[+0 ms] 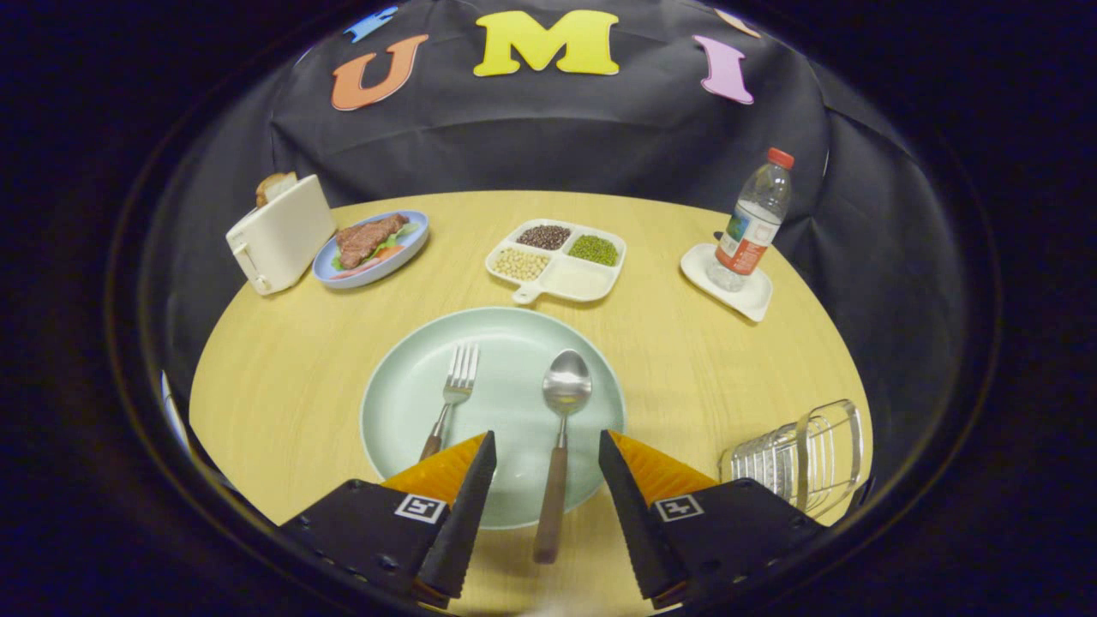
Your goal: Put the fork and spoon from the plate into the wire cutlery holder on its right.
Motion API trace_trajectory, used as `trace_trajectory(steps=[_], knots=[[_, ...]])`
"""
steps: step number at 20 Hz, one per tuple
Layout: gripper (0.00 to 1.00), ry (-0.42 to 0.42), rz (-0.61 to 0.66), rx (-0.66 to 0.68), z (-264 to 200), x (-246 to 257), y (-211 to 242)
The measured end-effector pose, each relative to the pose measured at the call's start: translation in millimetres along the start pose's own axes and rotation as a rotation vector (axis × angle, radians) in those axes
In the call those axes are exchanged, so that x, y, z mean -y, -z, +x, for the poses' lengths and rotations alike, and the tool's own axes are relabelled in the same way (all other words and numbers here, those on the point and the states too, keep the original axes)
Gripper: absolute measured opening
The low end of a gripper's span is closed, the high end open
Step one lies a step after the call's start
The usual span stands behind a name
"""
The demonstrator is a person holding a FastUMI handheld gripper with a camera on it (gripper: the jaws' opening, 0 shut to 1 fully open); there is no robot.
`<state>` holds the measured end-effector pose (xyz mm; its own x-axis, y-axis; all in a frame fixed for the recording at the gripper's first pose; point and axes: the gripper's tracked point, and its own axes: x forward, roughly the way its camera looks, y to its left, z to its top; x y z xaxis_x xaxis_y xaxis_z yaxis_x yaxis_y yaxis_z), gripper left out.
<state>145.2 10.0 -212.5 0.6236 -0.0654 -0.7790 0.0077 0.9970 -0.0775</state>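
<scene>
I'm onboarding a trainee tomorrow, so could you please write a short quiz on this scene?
1. True or false: the gripper is shut on the spoon.
2. What stands right of the plate? A) toaster B) holder C) bottle
3. Which utensil lies partly behind a finger: the fork or the spoon?

Key: 1. False: it is open, fingers either side of the spoon's handle. 2. B, the holder. 3. The fork.
</scene>
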Motion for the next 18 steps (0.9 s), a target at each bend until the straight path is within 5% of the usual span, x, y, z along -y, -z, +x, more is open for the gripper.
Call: trace_trajectory(steps=[3,6,10,13,16,18], knots=[[0.7,0.018,0.026,-0.045,15.5,2.9,4.7],[0.57,0.025,0.043,-0.097,25.4,6.2,10.9],[0.26,0.034,0.061,-0.148,33.5,7.9,12.8],[0.2,0.013,0.111,-0.172,32.2,4.6,15.6],[0.02,0.016,0.113,-0.178,32.8,4.4,12.7],[0.02,0.021,0.102,-0.182,29.6,5.6,12.9]])
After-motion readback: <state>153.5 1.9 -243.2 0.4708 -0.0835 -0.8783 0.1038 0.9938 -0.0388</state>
